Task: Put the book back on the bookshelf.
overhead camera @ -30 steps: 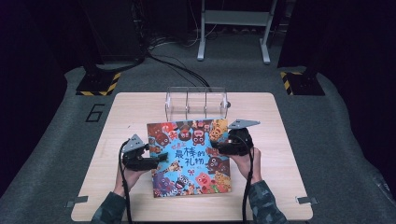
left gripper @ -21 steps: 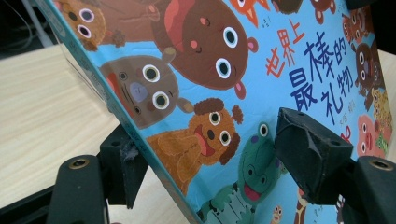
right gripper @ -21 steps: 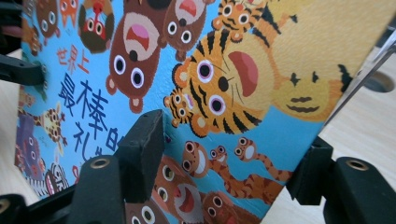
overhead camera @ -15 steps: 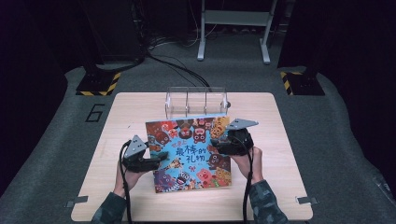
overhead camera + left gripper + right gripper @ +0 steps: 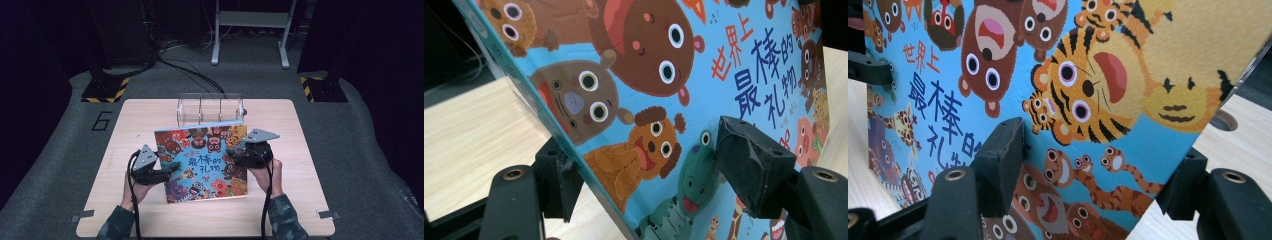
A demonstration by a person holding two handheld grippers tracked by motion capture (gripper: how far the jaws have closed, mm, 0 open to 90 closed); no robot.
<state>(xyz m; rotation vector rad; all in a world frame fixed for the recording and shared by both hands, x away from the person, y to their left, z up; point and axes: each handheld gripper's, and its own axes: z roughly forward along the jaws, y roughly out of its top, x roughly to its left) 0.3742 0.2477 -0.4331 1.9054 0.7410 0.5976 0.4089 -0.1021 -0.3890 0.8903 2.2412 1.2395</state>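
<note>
Table (image 5: 300, 210) of pale wood is carrying a clear rack (image 5: 210, 109) at its far edge; just in front, a picture book (image 5: 202, 162) is tilting up — left gripper (image 5: 167, 172) clamping its left edge, right gripper (image 5: 235, 156) clamping its right edge, jaws having just been opening.

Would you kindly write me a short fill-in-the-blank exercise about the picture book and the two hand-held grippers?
1. The left hand-held gripper and the right hand-held gripper hold the picture book by its two opposite ____.
2. The clear rack stands on the table just ____ the book, seen from the person.
3. The book's cover is crowded with cartoon ____.

Missing words: side edges; beyond; animals
</note>
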